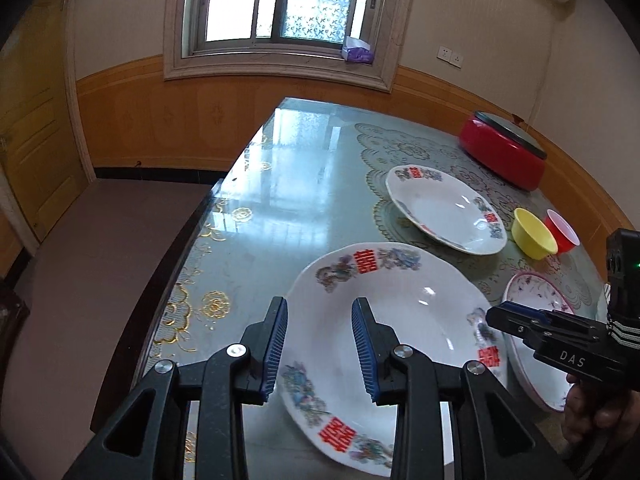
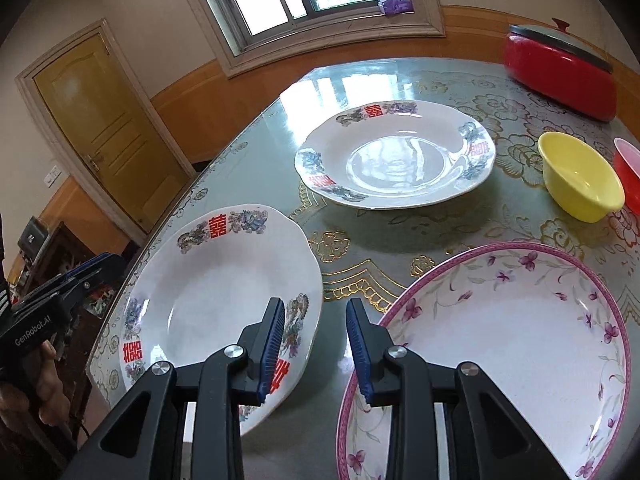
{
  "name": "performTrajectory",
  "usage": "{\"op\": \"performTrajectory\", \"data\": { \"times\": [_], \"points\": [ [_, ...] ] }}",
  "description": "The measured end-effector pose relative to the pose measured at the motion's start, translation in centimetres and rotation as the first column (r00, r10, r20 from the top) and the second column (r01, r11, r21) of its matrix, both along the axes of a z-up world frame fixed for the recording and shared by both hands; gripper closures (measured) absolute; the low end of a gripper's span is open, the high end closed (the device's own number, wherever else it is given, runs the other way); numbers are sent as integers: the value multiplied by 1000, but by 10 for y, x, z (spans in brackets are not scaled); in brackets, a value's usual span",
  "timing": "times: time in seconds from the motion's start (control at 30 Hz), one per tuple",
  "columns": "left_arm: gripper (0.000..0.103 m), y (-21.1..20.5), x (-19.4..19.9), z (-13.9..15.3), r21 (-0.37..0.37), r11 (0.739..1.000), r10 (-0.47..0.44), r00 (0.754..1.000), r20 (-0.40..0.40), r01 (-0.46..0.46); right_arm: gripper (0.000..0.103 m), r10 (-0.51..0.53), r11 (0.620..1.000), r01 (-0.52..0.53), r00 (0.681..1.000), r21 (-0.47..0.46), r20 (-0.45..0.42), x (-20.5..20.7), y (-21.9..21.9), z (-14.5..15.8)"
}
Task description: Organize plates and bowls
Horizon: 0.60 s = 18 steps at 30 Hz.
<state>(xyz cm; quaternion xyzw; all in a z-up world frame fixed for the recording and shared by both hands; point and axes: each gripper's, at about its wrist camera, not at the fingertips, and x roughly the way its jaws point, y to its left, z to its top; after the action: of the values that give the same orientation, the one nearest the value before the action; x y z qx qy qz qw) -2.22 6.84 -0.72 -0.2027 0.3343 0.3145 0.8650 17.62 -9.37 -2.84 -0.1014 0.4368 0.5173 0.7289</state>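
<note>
Glass table (image 2: 400, 240): near plate (image 2: 224, 296) overhangs edge; both grippers' jaws parted, empty.

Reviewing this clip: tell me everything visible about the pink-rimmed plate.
The pink-rimmed plate is a wide, shallow, glossy white dish, ceramic by its look, with a pink band round the rim and purple flowers on thin green stems scattered inside. It is empty and lies flat on the table, at the near right, beside the near red-character plate without touching it. The right claw is open above its left rim; contact cannot be told. In the left wrist view the plate shows partly behind that claw.
</note>
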Motion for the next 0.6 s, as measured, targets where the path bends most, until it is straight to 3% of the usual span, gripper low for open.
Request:
{"op": "performTrajectory", "data": {
  "times": [0.2, 0.4, 0.6],
  "points": [
    [66, 24, -14, -16, -41, 999, -15, 1000, -4, 15, 71, 24, 998, -24, 1000, -56, 4, -6, 17, -10],
    [63, 27, -13, -34, -80, 991, -111, 994, -7, 110, 70, 82, 991, -81, 997, -106, 9, -15, 24, -19],
    [63, 33, -4, -51, -159, 976, -150, 989, 11, 150, 68, 102, 989, -95, 993, -117, 59, -21, 29, -21]
  ]
}}
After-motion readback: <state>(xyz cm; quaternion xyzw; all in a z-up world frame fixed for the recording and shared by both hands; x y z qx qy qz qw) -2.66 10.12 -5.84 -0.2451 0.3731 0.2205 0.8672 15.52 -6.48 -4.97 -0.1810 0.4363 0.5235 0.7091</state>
